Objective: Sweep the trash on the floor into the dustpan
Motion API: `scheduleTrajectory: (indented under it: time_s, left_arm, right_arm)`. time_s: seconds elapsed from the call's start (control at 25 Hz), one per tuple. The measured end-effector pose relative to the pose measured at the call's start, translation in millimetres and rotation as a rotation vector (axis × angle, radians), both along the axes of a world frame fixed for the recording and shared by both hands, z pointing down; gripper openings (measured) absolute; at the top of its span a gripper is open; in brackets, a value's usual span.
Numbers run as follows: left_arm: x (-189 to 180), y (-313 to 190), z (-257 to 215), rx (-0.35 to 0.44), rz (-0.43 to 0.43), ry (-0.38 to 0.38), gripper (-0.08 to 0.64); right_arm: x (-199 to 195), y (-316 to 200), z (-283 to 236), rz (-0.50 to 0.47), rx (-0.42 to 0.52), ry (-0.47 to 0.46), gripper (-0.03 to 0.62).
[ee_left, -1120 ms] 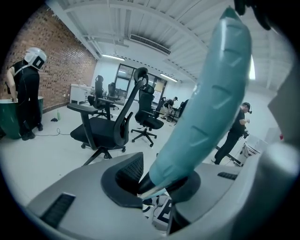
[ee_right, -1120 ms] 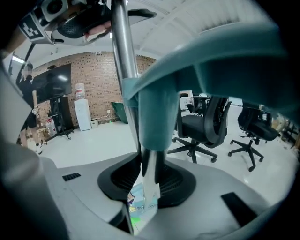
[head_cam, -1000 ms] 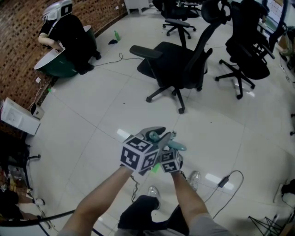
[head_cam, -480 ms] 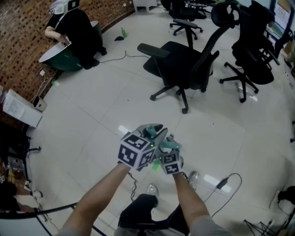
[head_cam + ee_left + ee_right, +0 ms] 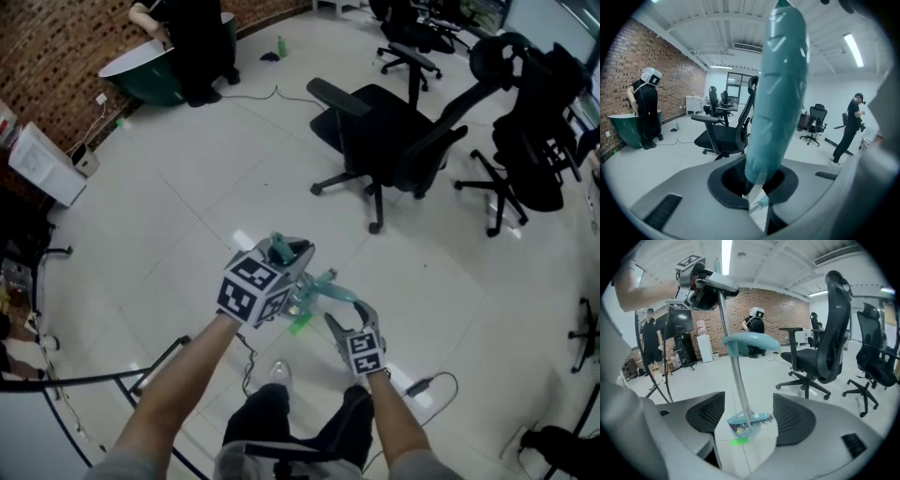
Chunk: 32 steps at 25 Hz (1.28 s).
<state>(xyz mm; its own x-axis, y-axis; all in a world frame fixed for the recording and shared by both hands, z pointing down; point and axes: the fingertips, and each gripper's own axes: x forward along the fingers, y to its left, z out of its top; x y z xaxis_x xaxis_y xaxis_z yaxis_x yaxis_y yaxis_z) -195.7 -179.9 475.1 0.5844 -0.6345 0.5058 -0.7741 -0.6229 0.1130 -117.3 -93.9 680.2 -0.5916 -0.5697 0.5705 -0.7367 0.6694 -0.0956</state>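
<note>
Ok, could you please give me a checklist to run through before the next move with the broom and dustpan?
1. Left gripper on the teal handle: ok, its jaws are closing on it.
2. Right gripper holding anything: not ok, its jaws are opening and the pads press on nothing.
3. Trash in the dustpan: ok, coloured bits lie inside.
4. Floor swept: cannot tell; a green patch lies in front of the dustpan, and whether it is trash or tape is unclear.
5. Office chair clear of the dustpan: ok, it stands apart.
</note>
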Motion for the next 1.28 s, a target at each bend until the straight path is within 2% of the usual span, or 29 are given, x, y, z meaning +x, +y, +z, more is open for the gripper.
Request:
scheduleTrajectory:
  time_s: [0.12,0.36,0.48,0.88,1.08,1.28]
  left_arm:
    - [-5.8,-0.7,-5.3,-0.009,-0.015,0.003,0.023]
    - [-10.2,1.2,-22.2,0.006,-0.100,-0.001,0.023]
    - [-14.7,-2.4,-28.7,0.019,-0.156,0.000,0.023]
    - [-13.3,-11.5,-23.4,0.025,-0.298,0.010,0.023]
    - [-7.2,-18.1,-22.0,-0.017,-0.366,-0.032,0.023]
    - [-6.5,-10.2,-23.8,-0.010,-0.401,-0.041,0.023]
  right_arm:
    - [31.5,1.3,-10.9,-0.102,-0.027,-0.007,0.311]
    - [65.0,-26.3,-49.8,-0.411,-0.056,-0.066,0.311]
    - [62.1,-42.6,-64.0,-0.565,-0.068,-0.067,0.311]
    - [45.9,-90.0,-76.8,-0.972,-0.127,0.000,0.311]
    - [27.8,-106.1,-68.0,-1.243,-0.102,0.029,0.313]
    - [2.6,-94.6,-48.8,-1.457,-0.103,0.063,0.394]
